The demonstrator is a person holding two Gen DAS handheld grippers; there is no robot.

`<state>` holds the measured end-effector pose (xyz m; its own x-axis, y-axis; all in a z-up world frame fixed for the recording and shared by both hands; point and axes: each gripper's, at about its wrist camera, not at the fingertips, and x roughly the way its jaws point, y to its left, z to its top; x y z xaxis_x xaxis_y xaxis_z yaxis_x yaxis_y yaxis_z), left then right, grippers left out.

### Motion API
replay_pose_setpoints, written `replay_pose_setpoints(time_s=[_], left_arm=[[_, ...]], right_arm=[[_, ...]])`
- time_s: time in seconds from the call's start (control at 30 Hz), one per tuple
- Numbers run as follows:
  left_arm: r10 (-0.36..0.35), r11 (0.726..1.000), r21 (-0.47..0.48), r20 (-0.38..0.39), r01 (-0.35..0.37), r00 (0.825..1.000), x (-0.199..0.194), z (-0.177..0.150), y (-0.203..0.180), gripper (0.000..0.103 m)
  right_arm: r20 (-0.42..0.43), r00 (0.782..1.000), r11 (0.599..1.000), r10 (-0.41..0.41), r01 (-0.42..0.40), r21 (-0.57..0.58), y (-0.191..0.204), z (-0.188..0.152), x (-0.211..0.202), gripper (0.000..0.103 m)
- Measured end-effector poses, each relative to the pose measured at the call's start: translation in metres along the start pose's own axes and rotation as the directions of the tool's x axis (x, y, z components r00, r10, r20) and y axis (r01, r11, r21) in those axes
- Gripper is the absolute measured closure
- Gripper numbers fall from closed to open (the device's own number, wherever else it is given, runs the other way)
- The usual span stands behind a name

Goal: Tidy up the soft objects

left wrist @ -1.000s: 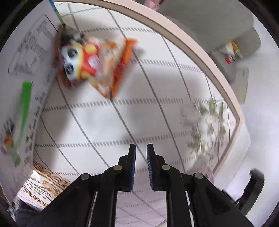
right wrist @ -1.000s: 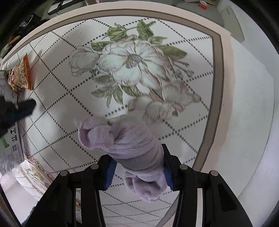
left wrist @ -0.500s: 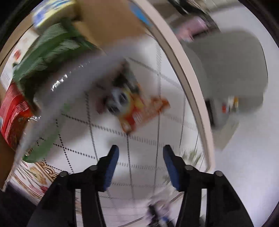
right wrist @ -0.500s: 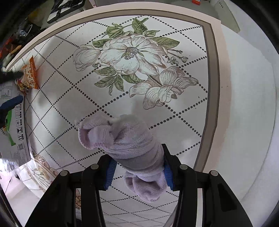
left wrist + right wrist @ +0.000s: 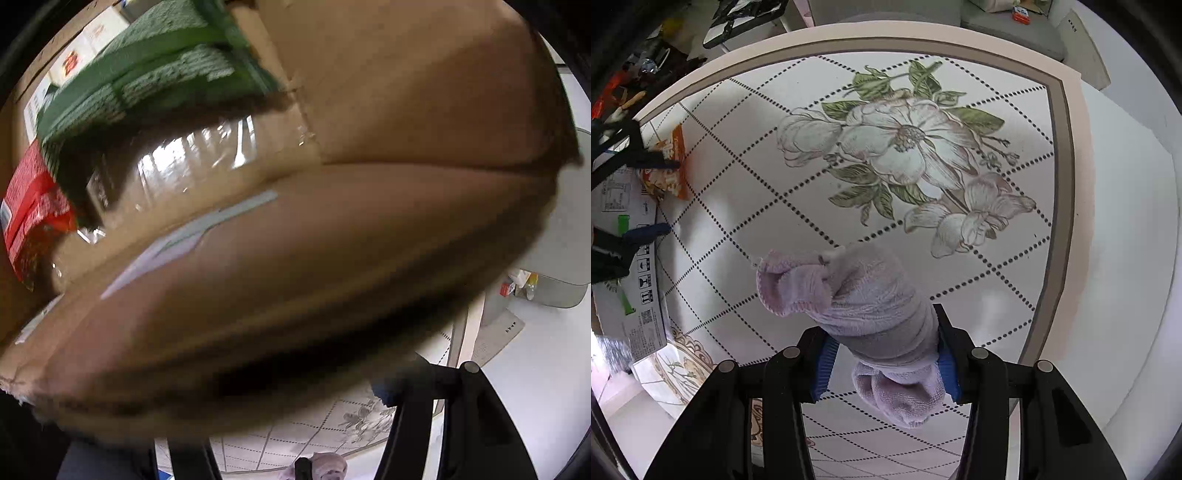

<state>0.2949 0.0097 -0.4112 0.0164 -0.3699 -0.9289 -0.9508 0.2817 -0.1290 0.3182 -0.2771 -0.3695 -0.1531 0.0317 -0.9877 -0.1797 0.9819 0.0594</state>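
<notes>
My left camera sits tight against a cardboard box [image 5: 369, 240] (blurred), peering inside. My right camera looks down from higher onto the floral rug [image 5: 905, 155]; both catch that rug.

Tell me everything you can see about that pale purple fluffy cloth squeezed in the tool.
The lilac terry-cloth towel is a soft, looped-pile fabric rolled into a thick bundle. The right hand-held gripper clamps its middle between blue-padded fingers, pinching a waist. One bunched, folded end points forward over the flower-patterned tablecloth; the other end droops below the fingers. Whether it touches the tablecloth cannot be told. A bit of it also shows at the bottom of the left view.
</notes>
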Motion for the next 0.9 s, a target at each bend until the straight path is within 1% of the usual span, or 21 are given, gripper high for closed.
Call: replay_pose_setpoints(time_s=[0.03, 0.07, 0.1, 0.17, 0.2, 0.3, 0.37, 0.43, 0.5, 0.53, 0.6, 0.63, 0.7, 0.73, 0.8, 0.83, 0.87, 0.9], left_arm=[[0.001, 1.000, -0.001, 0.004, -0.001, 1.000, -0.001, 0.000, 0.000, 0.052], [-0.016, 1.000, 0.000, 0.004, 0.016, 1.000, 0.000, 0.000, -0.001, 0.063], [-0.038, 0.999, 0.015, 0.003, 0.038, 0.999, 0.002, 0.000, -0.004, 0.085], [-0.037, 0.998, 0.058, 0.008, 0.037, 0.999, 0.001, -0.002, -0.006, 0.088], [-0.044, 0.996, 0.083, 0.007, 0.043, 0.999, 0.002, -0.005, -0.007, 0.095], [-0.047, 0.986, 0.160, 0.010, 0.045, 0.999, 0.006, -0.019, -0.014, 0.095], [-0.049, 0.970, 0.238, 0.020, 0.043, 0.999, 0.005, -0.033, -0.018, 0.096], [-0.039, 0.943, 0.330, 0.016, 0.032, 0.999, 0.006, -0.052, -0.021, 0.096], [-0.045, 0.914, 0.405, 0.017, 0.034, 0.999, 0.008, -0.075, -0.021, 0.098], [-0.048, 0.899, 0.436, 0.000, 0.043, 0.999, 0.011, -0.086, -0.020, 0.098], [-0.043, 0.882, 0.467, -0.042, 0.058, 0.998, 0.016, -0.103, -0.018, 0.098], [-0.041, 0.877, 0.477, -0.045, 0.057, 0.998, 0.017, -0.110, -0.016, 0.098], [-0.032, 0.852, 0.521, -0.049, 0.053, 0.998, 0.019, -0.118, -0.015, 0.098], [-0.029, 0.843, 0.536, -0.048, 0.050, 0.998, 0.021, -0.118, -0.026, 0.098], [-0.028, 0.817, 0.574, -0.061, 0.058, 0.998, 0.014, -0.125, -0.021, 0.098], [-0.034, 0.798, 0.598, -0.075, 0.073, 0.997, 0.004, -0.126, -0.020, 0.098], [-0.040, 0.777, 0.625, -0.083, 0.084, 0.996, -0.003, -0.125, -0.021, 0.098], [-0.050, 0.740, 0.668, -0.059, 0.077, 0.997, -0.014, -0.126, -0.021, 0.098]], right_arm=[[0.000, 1.000, 1.000, 0.000, 0.000, -0.004, 0.002, 0.001, 0.000, 0.053], [-0.001, 1.000, 1.000, -0.002, 0.002, -0.010, 0.005, 0.000, -0.001, 0.053], [0.000, 1.000, 1.000, -0.004, 0.004, -0.014, 0.006, 0.002, 0.001, 0.053], [0.004, 1.000, 0.999, -0.016, 0.016, -0.029, 0.010, 0.001, -0.001, 0.053], [0.007, 1.000, 0.999, -0.021, 0.021, -0.034, 0.012, 0.001, -0.002, 0.053], [0.009, 1.000, 0.999, -0.029, 0.029, -0.042, 0.018, -0.004, -0.001, 0.053], [0.008, 1.000, 0.999, -0.025, 0.026, -0.036, 0.014, -0.010, -0.002, 0.053], [0.008, 1.000, 0.999, -0.029, 0.029, -0.030, 0.004, -0.019, -0.005, 0.053], [0.009, 1.000, 1.000, -0.020, 0.020, -0.008, -0.002, -0.024, -0.006, 0.053], [0.009, 1.000, 1.000, -0.015, 0.014, 0.003, -0.005, -0.024, -0.003, 0.053], [0.015, 1.000, 1.000, -0.009, 0.009, 0.027, -0.012, -0.025, 0.001, 0.053], [0.018, 1.000, 0.999, -0.005, 0.005, 0.038, -0.014, -0.027, 0.000, 0.053], [0.028, 1.000, 0.998, 0.008, -0.009, 0.058, -0.019, -0.032, -0.005, 0.053], [0.035, 0.999, 0.998, 0.008, -0.010, 0.067, -0.020, -0.034, -0.006, 0.053], [0.049, 0.999, 0.996, 0.024, -0.028, 0.082, -0.023, -0.039, -0.013, 0.053], [0.057, 0.998, 0.996, 0.036, -0.040, 0.082, -0.024, -0.040, -0.017, 0.053], [0.075, 0.997, 0.997, 0.034, -0.039, 0.060, -0.019, -0.044, -0.023, 0.053], [0.090, 0.996, 0.999, 0.015, -0.019, 0.044, -0.015, -0.045, -0.026, 0.053]])
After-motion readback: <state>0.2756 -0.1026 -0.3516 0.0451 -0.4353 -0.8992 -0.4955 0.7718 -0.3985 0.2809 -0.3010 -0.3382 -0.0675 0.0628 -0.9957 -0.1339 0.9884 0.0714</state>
